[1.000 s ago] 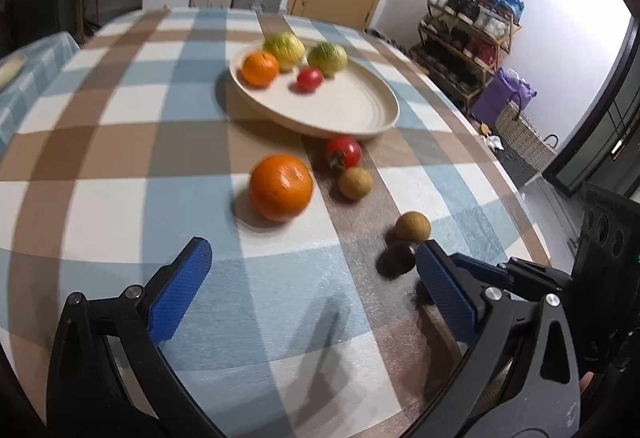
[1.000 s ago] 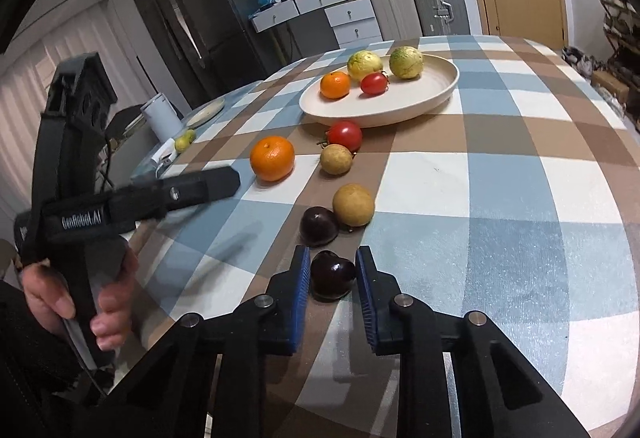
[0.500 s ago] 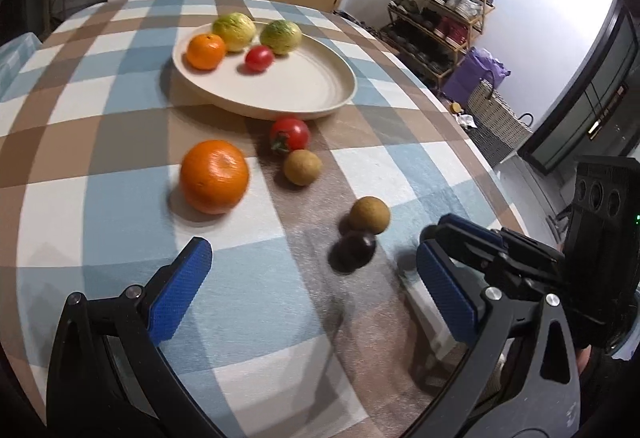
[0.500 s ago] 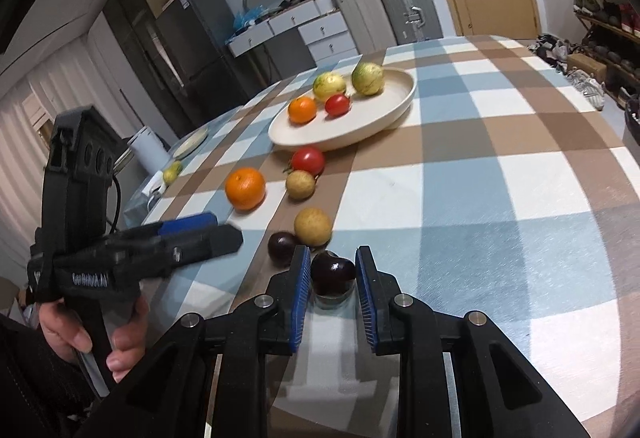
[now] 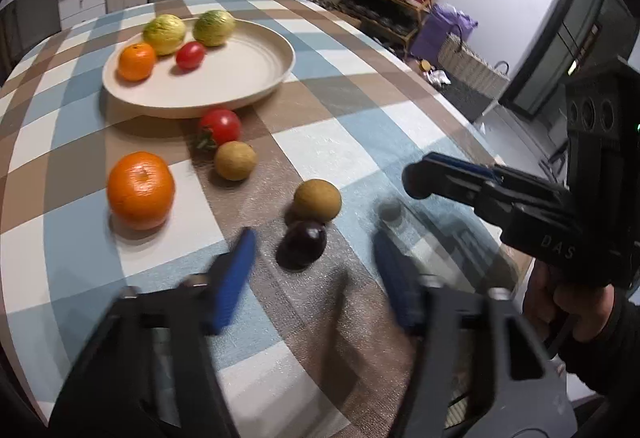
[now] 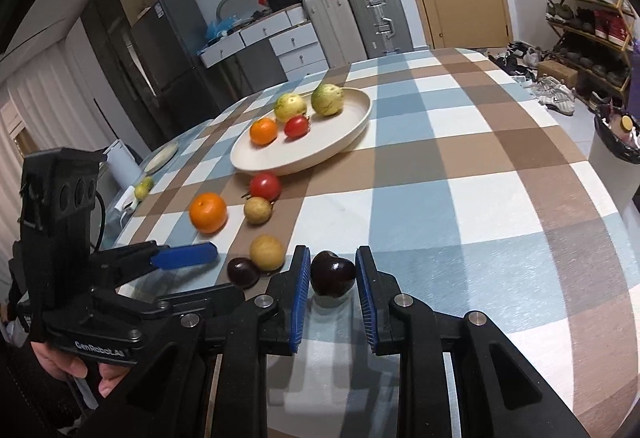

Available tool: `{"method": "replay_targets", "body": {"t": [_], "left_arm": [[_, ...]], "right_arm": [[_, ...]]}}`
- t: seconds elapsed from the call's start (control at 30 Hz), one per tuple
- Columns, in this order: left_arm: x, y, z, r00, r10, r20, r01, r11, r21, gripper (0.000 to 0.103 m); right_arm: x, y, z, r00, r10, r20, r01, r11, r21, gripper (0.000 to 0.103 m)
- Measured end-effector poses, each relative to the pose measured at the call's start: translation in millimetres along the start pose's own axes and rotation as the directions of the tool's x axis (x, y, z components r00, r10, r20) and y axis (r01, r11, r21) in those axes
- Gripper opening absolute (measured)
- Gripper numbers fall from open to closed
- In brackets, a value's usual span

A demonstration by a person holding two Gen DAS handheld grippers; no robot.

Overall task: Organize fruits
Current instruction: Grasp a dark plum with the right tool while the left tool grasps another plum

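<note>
My right gripper (image 6: pixel 333 278) is shut on a dark cherry (image 6: pixel 333 274) and holds it above the checked table. My left gripper (image 5: pixel 312 274) is open, blurred, its fingers either side of a dark plum (image 5: pixel 303 242) on the table, just short of it. A brown fruit (image 5: pixel 317 199) touches the plum. Farther on lie a second brown fruit (image 5: pixel 235 160), a tomato (image 5: pixel 220 125) and a large orange (image 5: pixel 140 189). The cream plate (image 5: pixel 256 61) holds two green-yellow fruits, a small orange (image 5: pixel 136 61) and a small tomato (image 5: pixel 190 55).
The right gripper's body (image 5: pixel 520 205) hangs over the table's right edge in the left wrist view. The left gripper (image 6: pixel 184 256) shows at the left of the right wrist view. Suitcases, drawers and a shoe rack (image 6: pixel 580 9) stand beyond the table.
My left gripper has moved right toward the dark plum and its fingers have narrowed. My right gripper has lifted the cherry clear of the table.
</note>
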State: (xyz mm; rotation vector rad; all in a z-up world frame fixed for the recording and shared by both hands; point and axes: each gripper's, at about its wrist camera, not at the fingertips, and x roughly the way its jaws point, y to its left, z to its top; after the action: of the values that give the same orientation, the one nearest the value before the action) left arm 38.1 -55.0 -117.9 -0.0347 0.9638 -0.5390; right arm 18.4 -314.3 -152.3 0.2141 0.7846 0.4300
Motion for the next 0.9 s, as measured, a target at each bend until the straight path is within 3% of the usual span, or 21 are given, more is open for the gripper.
{"method": "replay_targets", "body": {"t": [0.13,0.9], "left_arm": [[-0.9,-0.8,0.2,1.000,0.008,0.002,-0.008,0.999,0.038,0.019],[-16.0,15.1,-1.9,0.993,-0.110,0.031,0.111,0.993,-0.032,0.019]], "right_arm": [[1.7,0.4,0.8,1.000,0.001,-0.005,-0.001,1.000,-0.006,0.024],[12.9,-4.3,17.2,1.000,0.007,-0.011,-0.007,1.000,0.013,0.024]]}}
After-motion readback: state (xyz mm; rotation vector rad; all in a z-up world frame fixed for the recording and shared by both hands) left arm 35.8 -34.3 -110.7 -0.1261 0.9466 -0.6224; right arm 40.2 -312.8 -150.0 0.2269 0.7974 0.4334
